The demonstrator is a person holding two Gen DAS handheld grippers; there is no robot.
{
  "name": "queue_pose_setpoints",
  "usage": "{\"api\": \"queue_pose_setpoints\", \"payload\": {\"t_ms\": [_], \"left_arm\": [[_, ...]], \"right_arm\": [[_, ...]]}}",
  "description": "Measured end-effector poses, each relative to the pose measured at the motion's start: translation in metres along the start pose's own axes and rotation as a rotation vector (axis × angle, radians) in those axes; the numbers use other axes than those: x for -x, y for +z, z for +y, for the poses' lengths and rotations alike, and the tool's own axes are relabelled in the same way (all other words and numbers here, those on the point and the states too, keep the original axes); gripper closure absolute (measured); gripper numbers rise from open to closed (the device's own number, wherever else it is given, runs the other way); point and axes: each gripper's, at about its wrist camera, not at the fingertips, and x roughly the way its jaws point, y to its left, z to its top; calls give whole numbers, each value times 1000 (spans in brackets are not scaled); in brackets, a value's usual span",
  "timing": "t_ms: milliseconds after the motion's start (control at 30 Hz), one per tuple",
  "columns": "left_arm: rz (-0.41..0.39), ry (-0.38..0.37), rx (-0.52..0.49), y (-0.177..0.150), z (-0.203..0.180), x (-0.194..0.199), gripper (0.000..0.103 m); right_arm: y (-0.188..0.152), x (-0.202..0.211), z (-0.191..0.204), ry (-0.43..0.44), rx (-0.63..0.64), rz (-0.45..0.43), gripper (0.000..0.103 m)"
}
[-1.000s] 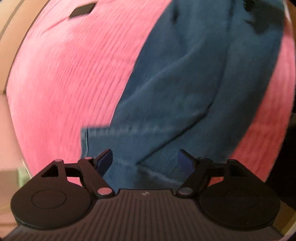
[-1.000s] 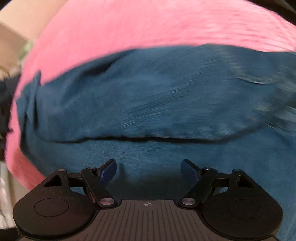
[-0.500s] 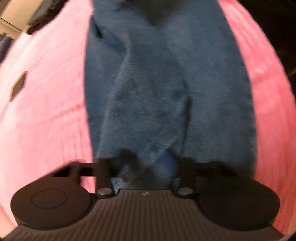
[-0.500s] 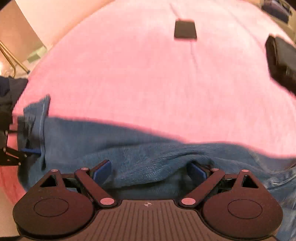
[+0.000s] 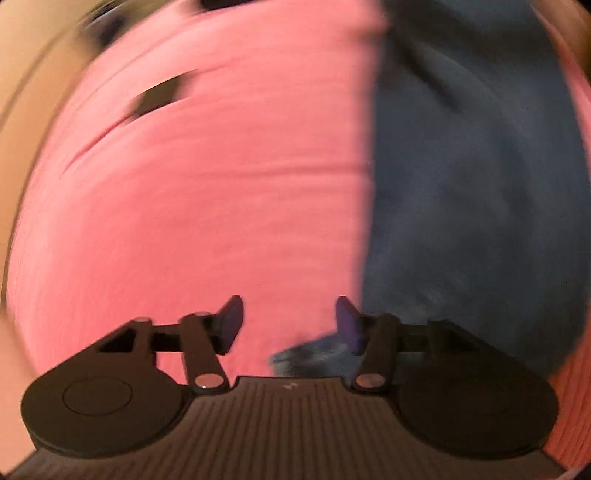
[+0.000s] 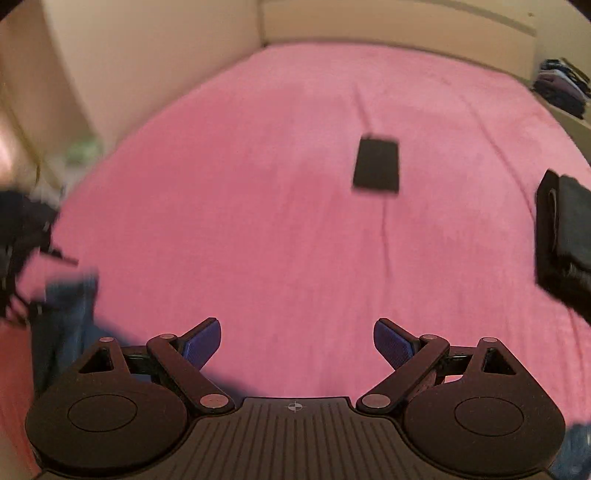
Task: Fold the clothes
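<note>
Blue jeans (image 5: 469, 206) lie on a pink bed cover (image 5: 207, 206), filling the right side of the blurred left wrist view. My left gripper (image 5: 290, 321) is open, its right finger at the jeans' left edge, with a hem corner (image 5: 306, 356) just below the gap. My right gripper (image 6: 297, 341) is open over bare pink cover (image 6: 277, 206), nothing between its fingers. A bit of the jeans (image 6: 66, 310) shows at the left edge of the right wrist view, and another bit (image 6: 574, 452) at the bottom right corner.
A flat black rectangle (image 6: 376, 164) lies on the cover ahead of my right gripper. A folded dark garment pile (image 6: 565, 240) sits at the right edge. Stacked clothes (image 6: 561, 85) rest on a shelf at far right. Cream walls and a headboard (image 6: 399, 26) bound the bed.
My left gripper has opened and swung left off the jeans. My right gripper has lifted forward, so the jeans dropped out of its view and the bed beyond came in.
</note>
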Motion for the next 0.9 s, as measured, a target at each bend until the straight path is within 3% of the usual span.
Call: {"api": "queue_pose_setpoints", "payload": {"t_ms": [100, 233, 267, 333, 367, 400, 533, 667, 767, 833, 900], "left_arm": [[-26, -125, -223, 5, -35, -14, 52], [-50, -214, -367, 11, -57, -30, 55], [-46, -235, -377, 12, -57, -32, 59], [-13, -280, -348, 16, -50, -31, 83], [-3, -267, -329, 16, -47, -28, 92], [5, -249, -310, 16, -44, -24, 95], [-32, -191, -42, 10, -1, 10, 96], [-69, -58, 409, -26, 76, 43, 96], [-4, 68, 692, -63, 124, 46, 95], [62, 87, 791, -74, 140, 34, 88], [164, 105, 828, -74, 144, 17, 89]], "right_arm": [[-40, -1, 7, -31, 0, 87, 11], [-87, 7, 6, -71, -66, 172, 11], [-96, 9, 5, -84, -82, 182, 11], [-105, 17, 5, -129, -127, 197, 11], [-110, 20, 5, -151, -150, 205, 11], [-115, 24, 5, -174, -173, 212, 11], [-124, 36, 6, -274, -306, 192, 11], [-125, 32, 4, -239, -389, 213, 10], [-110, 15, 5, -217, -324, 188, 10], [-97, 3, 3, -203, -289, 159, 10], [-82, -8, -3, -202, -262, 148, 10]]}}
